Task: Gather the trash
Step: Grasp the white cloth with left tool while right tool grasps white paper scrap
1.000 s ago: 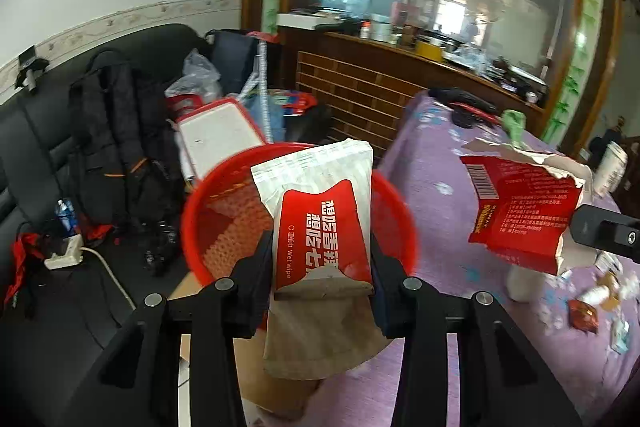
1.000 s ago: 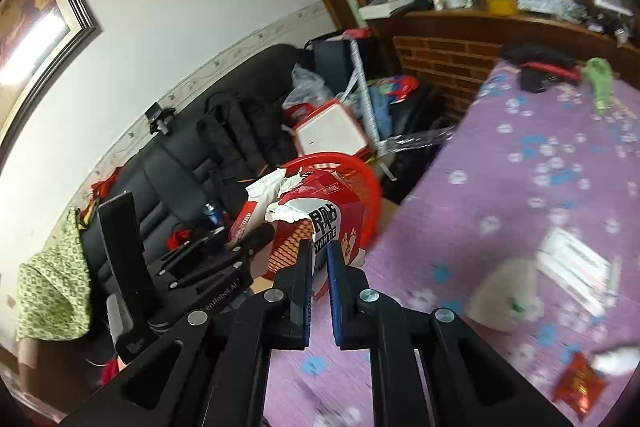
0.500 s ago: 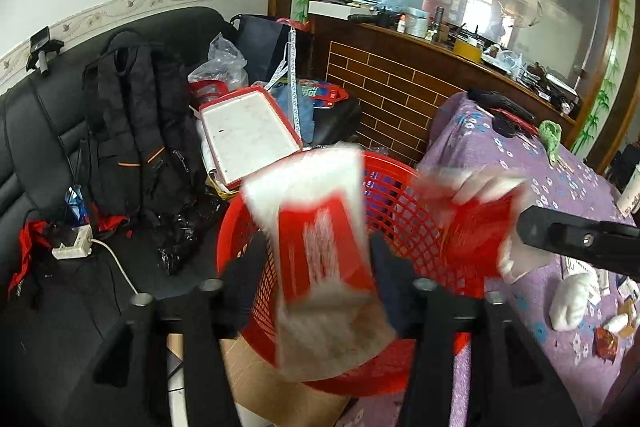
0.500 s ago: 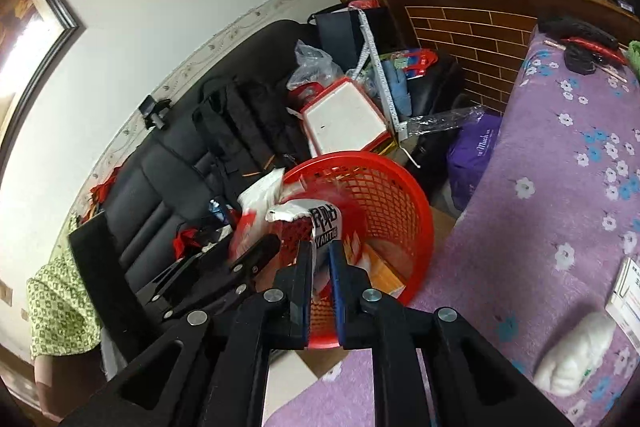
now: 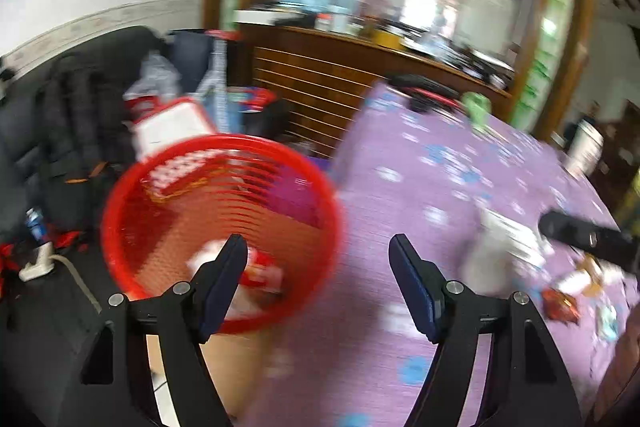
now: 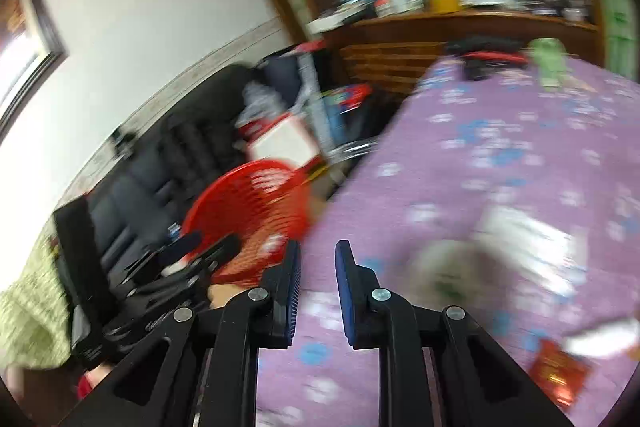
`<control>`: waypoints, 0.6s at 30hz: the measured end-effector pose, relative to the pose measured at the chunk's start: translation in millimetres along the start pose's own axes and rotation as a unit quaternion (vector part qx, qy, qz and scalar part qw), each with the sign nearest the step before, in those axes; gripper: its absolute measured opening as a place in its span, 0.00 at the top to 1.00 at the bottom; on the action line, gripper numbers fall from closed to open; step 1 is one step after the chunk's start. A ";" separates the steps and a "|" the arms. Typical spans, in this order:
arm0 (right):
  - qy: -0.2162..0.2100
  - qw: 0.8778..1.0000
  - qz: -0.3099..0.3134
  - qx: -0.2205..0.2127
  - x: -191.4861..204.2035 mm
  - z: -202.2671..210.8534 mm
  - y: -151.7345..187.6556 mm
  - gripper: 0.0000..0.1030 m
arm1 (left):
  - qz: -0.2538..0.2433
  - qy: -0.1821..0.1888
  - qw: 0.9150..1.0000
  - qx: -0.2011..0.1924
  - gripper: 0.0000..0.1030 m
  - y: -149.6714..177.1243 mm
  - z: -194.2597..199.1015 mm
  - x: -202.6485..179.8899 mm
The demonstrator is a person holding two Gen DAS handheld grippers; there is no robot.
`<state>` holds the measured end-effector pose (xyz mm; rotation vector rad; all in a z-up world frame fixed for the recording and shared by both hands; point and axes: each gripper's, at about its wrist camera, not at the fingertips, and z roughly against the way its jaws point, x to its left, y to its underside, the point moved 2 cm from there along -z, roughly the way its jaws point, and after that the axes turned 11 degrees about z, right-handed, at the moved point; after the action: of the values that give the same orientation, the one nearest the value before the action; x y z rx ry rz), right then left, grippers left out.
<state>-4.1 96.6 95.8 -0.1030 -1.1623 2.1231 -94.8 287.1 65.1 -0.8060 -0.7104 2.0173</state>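
Since the earlier frames both claws have let go: the wet-wipe pack and the red packet they carried are gone from between the fingers, and both cameras have swung from the basket toward the tabletop.

Left wrist view: the left claw (image 5: 316, 269) stands wide and empty over the edge of the red basket (image 5: 120, 195). Red-and-white wrappers (image 5: 260, 271) lie at the bottom of the basket, partly behind the left finger. On the purple tabletop (image 5: 420, 195) trash is left: a white crumpled wad (image 5: 486, 263), a small red wrapper (image 5: 560, 303) and blurred scraps near it. The right claw's dark body (image 5: 584, 237) juts in from the right.

Right wrist view: the right claw (image 6: 316, 267) is narrowly parted with nothing between its fingers, above the tabletop's near edge, the basket off to the left beside it. A white wad (image 6: 444, 267), flat white packaging (image 6: 532, 239) and a red wrapper (image 6: 558, 373) remain on the cloth.

By my reckoning two pieces are binned, and several more need fetching.
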 end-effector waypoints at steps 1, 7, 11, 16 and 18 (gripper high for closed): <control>0.021 1.000 -0.009 -0.006 -18.0 10.8 3.0 0.82 | -0.010 0.005 1.000 0.006 0.30 4.0 -3.2 -11.8; 0.098 0.990 -0.094 -0.028 -106.8 47.1 17.7 0.82 | -0.063 0.030 0.996 0.046 0.30 28.3 -18.7 -79.2; 0.088 0.987 -0.132 -0.033 -146.5 45.4 24.3 0.81 | -0.084 0.033 0.994 0.058 0.29 38.8 -20.1 -105.2; 0.068 0.988 -0.136 -0.016 -157.8 27.4 37.0 0.81 | -0.105 0.013 0.992 0.065 0.24 46.4 -31.4 -123.9; 0.074 0.989 -0.125 -0.004 -156.2 14.7 39.5 0.76 | -0.106 0.006 0.992 0.068 0.24 45.0 -40.0 -126.0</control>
<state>85.9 -23.3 35.2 -0.1112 -1.0384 1.8587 -29.9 165.5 42.7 -0.6342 -0.6168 1.8465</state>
